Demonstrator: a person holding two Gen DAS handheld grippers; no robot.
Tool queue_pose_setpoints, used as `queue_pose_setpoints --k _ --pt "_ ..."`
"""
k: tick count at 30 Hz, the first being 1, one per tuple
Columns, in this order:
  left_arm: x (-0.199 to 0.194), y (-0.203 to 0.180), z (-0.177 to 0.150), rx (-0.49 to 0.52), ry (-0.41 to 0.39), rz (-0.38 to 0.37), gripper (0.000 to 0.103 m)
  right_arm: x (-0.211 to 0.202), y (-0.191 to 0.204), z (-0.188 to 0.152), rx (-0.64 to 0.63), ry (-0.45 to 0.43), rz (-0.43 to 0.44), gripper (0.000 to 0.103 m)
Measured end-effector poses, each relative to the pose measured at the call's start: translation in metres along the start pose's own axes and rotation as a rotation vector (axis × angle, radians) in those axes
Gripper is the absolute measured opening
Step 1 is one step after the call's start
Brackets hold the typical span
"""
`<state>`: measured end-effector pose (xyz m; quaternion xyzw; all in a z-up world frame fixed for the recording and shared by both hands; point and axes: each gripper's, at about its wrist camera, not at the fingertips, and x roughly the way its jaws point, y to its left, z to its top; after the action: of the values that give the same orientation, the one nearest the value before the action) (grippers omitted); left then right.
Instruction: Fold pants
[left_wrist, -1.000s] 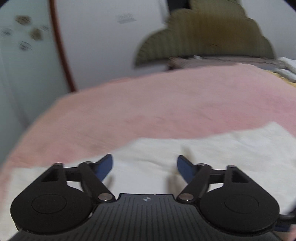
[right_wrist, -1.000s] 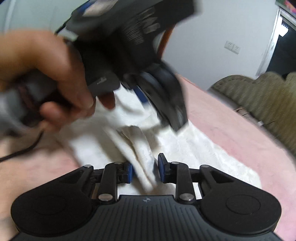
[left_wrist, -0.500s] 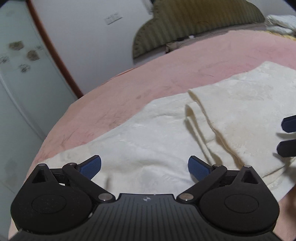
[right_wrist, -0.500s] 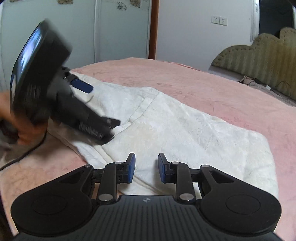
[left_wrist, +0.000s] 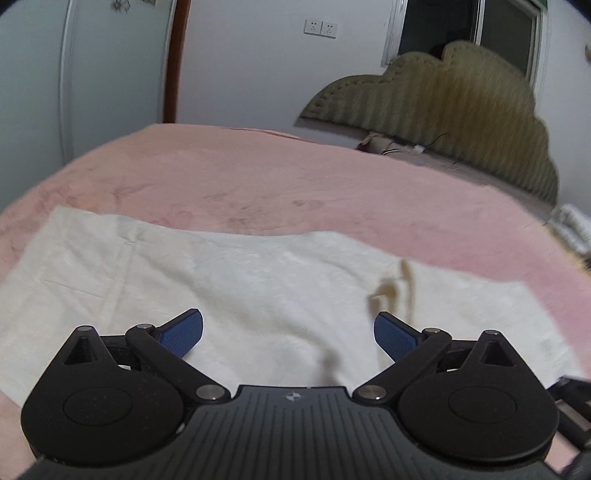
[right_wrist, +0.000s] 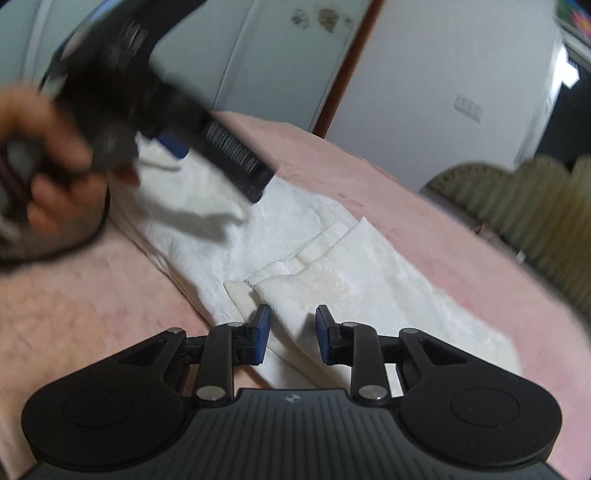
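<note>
White pants (left_wrist: 258, 291) lie flat on the pink bed, partly folded, with an overlapped edge (right_wrist: 295, 264) running across the middle. My left gripper (left_wrist: 288, 332) is wide open and empty, hovering above the pants. It also shows blurred in the right wrist view (right_wrist: 177, 144), held in a hand at the upper left over the pants' far end. My right gripper (right_wrist: 291, 336) is partly open and empty, just above the near edge of the folded part.
The pink blanket (left_wrist: 332, 192) covers the bed on all sides of the pants. An olive padded headboard (left_wrist: 443, 110) stands at the back right. White wardrobe doors (right_wrist: 258, 66) and a wall with sockets (left_wrist: 319, 27) lie behind.
The left gripper has swung and turned above the pants, staying open. The right gripper released the fold it held a second ago and now hovers over the near edge.
</note>
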<state>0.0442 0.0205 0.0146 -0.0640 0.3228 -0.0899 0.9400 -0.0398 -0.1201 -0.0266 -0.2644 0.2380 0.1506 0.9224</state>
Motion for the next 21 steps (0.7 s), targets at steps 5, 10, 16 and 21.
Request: queue_pose_setpoints --k 5,10,16,21 --pt "0.005 -0.007 0.006 -0.136 0.124 -0.25 0.099 0.006 0.016 -0.001 -0.139 -0.001 -0.076 0.025" --pt "0.033 -0.002 0.007 -0.311 0.284 -0.438 0.098 -0.001 -0.003 0.0 -0.023 -0.064 -0.055 0.006" --pt "0.07 -0.019 0.002 -0.456 0.437 -0.572 0.088 -0.028 -0.045 0.0 0.226 -0.143 0.024 0.006" --pt "0.105 -0.029 -0.011 -0.592 0.509 -0.586 0.051 -0.038 -0.059 -0.005 0.311 -0.163 0.059 0.006"
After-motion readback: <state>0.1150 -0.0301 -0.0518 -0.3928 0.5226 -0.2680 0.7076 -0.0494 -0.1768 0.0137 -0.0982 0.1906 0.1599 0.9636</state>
